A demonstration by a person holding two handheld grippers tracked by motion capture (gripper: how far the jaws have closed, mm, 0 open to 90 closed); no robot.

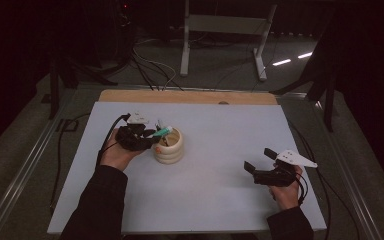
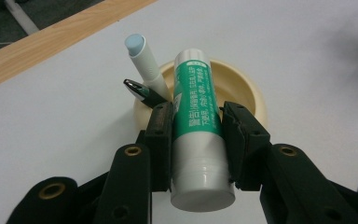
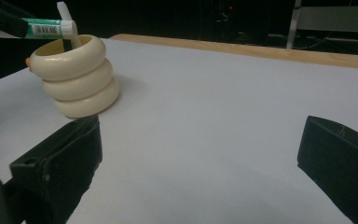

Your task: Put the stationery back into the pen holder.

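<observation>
On top of a wooden table [image 1: 130, 95], a big white board [image 1: 220, 200] is lying flat. It is covering nearly all of the wood, so just a brown strip is peeking out at the far edge.

Left of the middle of the board, a cream cup [image 1: 169, 147] is standing. It is looking like three fat rings stacked up. Two pens are leaning inside it: a white pen [image 2: 142, 60] with a pale blue end, and a black pen [image 2: 142, 91] with a shiny tip.

Just left of the cup, the left gripper [image 1: 147, 137] is hanging, with a hand holding it. Its two black jaws are squeezing a glue stick [image 2: 198, 130] in the middle. The stick is white with a green label, and it is poking over the rim of the cup at a slant. Its flat bottom is pointing back at the left gripper view's camera.

Near the right edge of the board, well apart from the cup, the right gripper [image 1: 260, 161] is sitting low over the white. Its jaws are spread wide and gripping nothing.
</observation>
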